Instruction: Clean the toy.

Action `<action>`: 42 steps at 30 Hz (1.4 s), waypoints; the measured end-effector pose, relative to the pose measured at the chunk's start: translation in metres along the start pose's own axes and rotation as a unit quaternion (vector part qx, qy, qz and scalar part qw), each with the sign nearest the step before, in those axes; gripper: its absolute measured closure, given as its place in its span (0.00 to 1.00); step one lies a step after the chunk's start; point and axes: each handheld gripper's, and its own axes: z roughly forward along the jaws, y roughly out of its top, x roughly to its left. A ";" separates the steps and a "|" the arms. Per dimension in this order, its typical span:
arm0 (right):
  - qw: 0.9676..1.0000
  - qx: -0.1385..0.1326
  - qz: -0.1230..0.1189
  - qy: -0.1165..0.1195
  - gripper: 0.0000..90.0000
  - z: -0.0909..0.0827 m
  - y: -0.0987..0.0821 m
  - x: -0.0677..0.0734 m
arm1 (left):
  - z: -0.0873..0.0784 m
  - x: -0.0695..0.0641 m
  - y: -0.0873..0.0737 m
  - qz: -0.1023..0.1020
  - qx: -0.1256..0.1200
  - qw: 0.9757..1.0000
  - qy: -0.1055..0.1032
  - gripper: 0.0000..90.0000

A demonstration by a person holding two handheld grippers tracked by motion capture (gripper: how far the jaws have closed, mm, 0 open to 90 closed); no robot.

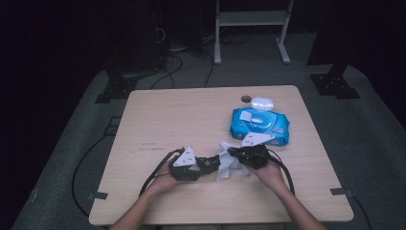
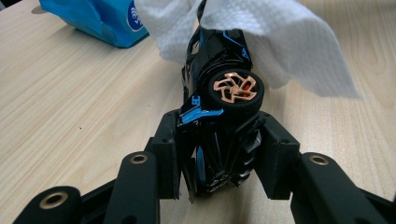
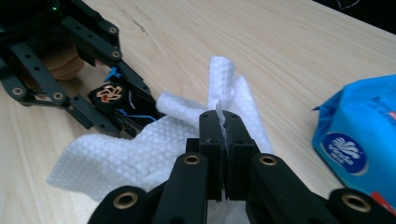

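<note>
Dark walls and a grey carpet ring a pale wooden desk (image 1: 158, 120), where a person's two forearms come in from the near edge, each hand carrying a black two-jaw gripper. Near the middle of the desk's front half, the left gripper (image 1: 203, 165) is clamped on a small black toy car (image 2: 219, 116) with blue trim; its pads press the car's body from both sides, and a copper-coloured wheel faces the left gripper view's camera. The car is held off its wheels, turned on its side, nose pointing away from the jaws.

Just to the right, the right gripper (image 3: 225, 128) is pinched tight on a white, dimpled wet wipe (image 3: 121, 154), a fold of the sheet squeezed between its closed pads. The wipe hangs loose and crumpled below the pinch and drapes over the far end of the car, touching it, as seen in the left gripper view. From above, the two grippers point toward each other with the wipe bunched between them.

Behind the right gripper, close to it, lies a blue pack of wipes (image 1: 260, 125) with its white flip lid standing open on the far side. Cables trail from both grippers toward the person. Beyond the desk, more cables run across the carpet, and the foot of a white metal frame (image 1: 251, 36) stands at the back of the room.
</note>
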 end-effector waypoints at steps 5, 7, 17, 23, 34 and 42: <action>0.999 -0.010 -0.009 0.030 0.97 0.012 0.006 0.015 | -0.002 0.002 0.000 -0.004 -0.001 1.000 0.005 0.63; 0.999 -0.015 0.000 0.041 0.97 0.014 0.006 0.014 | -0.003 0.002 -0.001 -0.005 -0.002 1.000 0.005 0.63; 1.000 -0.016 0.019 -0.003 0.97 -0.006 -0.007 -0.005 | -0.002 0.001 0.000 0.000 0.000 1.000 0.007 0.63; 0.999 -0.018 -0.009 0.034 0.97 0.013 0.006 0.018 | -0.001 0.001 0.000 0.001 0.001 1.000 0.008 0.63; 1.000 -0.019 0.024 -0.005 0.97 -0.010 -0.008 -0.008 | -0.001 0.001 0.001 0.004 0.001 1.000 0.006 0.63; 0.999 -0.026 0.014 0.017 0.97 0.000 -0.001 0.001 | -0.001 0.001 0.001 0.003 0.002 1.000 0.006 0.63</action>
